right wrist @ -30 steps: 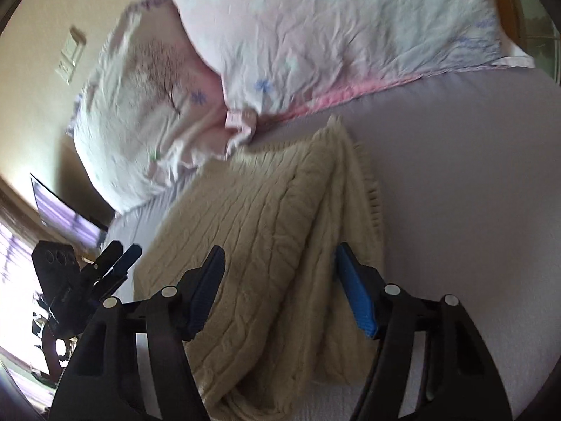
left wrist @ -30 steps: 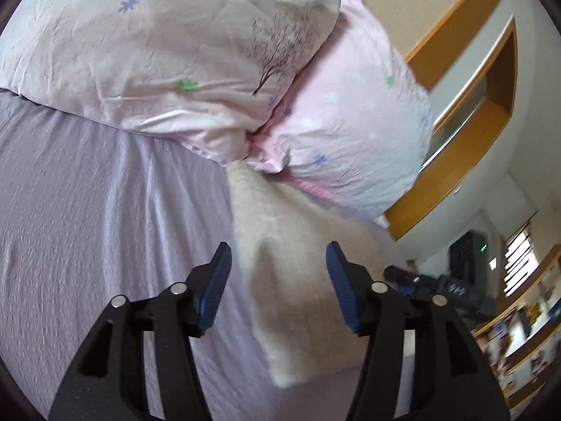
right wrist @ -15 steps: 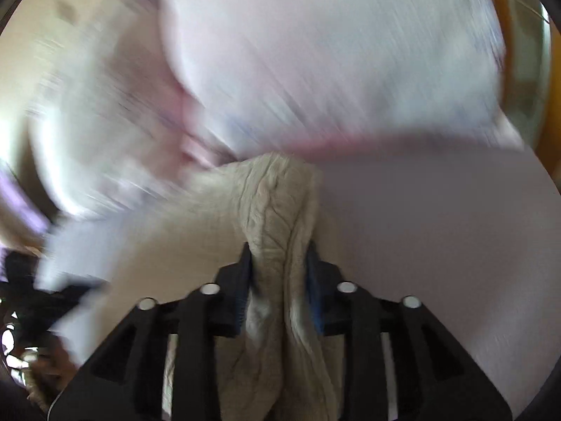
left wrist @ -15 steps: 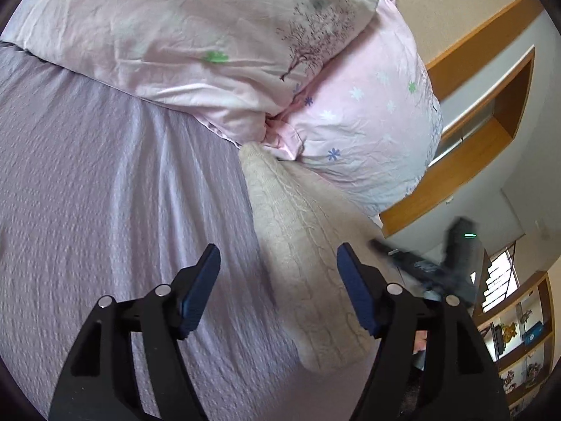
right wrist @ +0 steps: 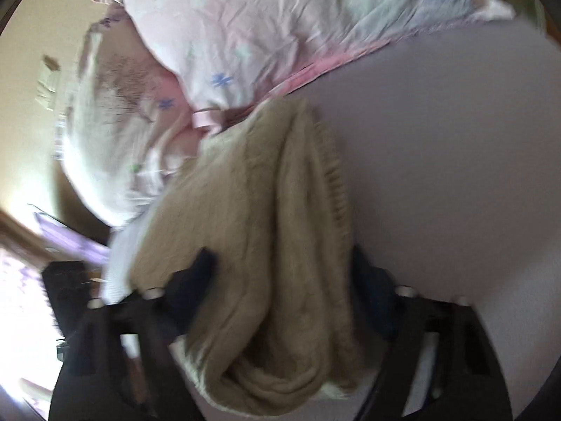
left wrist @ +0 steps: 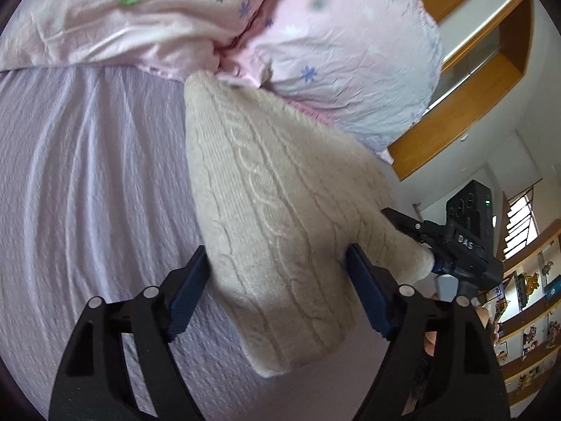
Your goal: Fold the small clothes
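Note:
A cream cable-knit sweater (left wrist: 277, 210), folded, lies on the lilac bed sheet (left wrist: 87, 175) with its far end against the pillows. My left gripper (left wrist: 277, 287) is open, its blue-padded fingers either side of the sweater's near end. In the left wrist view my right gripper (left wrist: 420, 235) touches the sweater's right corner. In the blurred right wrist view the right gripper (right wrist: 280, 280) is open, jaws wide apart around the bunched sweater (right wrist: 266, 238).
Two pink flowered pillows (left wrist: 333, 35) lie at the head of the bed, also in the right wrist view (right wrist: 245, 35). A wooden headboard (left wrist: 473, 98) stands to the right, with shelves (left wrist: 526, 315) beyond. Bare sheet (right wrist: 438, 158) lies right of the sweater.
The right gripper was shut on a pinch of the sweater half a second ago and has now opened. The left gripper has moved forward, so its fingers now straddle the sweater's near end.

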A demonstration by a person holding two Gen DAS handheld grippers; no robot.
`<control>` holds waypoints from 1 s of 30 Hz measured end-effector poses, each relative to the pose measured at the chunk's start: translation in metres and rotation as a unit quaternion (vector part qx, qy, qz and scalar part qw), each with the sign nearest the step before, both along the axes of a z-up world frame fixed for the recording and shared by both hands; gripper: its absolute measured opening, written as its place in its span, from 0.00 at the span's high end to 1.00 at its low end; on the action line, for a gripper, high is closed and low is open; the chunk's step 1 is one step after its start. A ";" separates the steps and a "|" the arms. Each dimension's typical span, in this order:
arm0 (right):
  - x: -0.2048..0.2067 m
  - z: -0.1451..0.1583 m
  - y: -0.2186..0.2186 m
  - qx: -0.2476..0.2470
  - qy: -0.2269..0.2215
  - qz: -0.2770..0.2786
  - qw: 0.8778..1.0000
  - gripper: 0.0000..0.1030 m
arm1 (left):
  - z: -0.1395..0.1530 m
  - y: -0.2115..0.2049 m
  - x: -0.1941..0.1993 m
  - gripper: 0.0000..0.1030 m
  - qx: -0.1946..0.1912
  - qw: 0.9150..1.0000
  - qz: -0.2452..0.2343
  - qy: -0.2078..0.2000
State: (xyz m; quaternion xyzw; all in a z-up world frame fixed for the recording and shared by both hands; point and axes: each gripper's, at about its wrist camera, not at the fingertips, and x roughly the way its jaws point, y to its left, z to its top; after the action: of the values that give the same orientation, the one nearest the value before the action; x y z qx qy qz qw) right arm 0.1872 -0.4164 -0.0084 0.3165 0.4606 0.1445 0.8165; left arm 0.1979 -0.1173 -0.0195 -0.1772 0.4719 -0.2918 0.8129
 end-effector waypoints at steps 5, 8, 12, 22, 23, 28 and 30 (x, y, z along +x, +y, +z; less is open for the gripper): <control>-0.010 -0.001 0.005 0.039 -0.032 0.016 0.999 0.58 | 0.001 -0.001 -0.004 0.49 0.018 1.000 0.005 -0.013; -0.016 0.017 0.020 0.044 -0.068 0.039 0.996 0.61 | 0.014 0.013 -0.010 0.63 0.018 0.999 -0.005 -0.042; -0.012 0.036 0.059 0.035 -0.112 0.094 0.989 0.62 | 0.040 0.047 -0.033 0.64 0.043 0.992 0.007 -0.115; -0.016 0.062 0.064 -0.060 -0.138 0.025 0.988 0.40 | 0.033 0.090 -0.075 0.44 0.169 0.970 0.037 -0.171; -0.018 0.071 0.063 -0.050 -0.150 0.030 0.987 0.41 | 0.038 0.091 -0.078 0.43 0.174 0.965 0.046 -0.189; -0.002 0.072 0.114 -0.141 -0.103 0.092 0.980 0.53 | 0.044 0.090 -0.082 0.41 0.155 0.965 0.050 -0.207; 0.010 0.056 0.122 -0.135 -0.068 0.096 0.984 0.56 | 0.046 0.092 -0.084 0.37 0.151 0.964 0.051 -0.213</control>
State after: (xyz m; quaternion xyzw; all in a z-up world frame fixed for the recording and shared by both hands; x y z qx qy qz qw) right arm 0.1969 -0.2948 0.0471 0.1471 0.4478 0.1796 0.8635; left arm 0.1135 -0.0256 0.0263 -0.0098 0.3171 -0.2058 0.9257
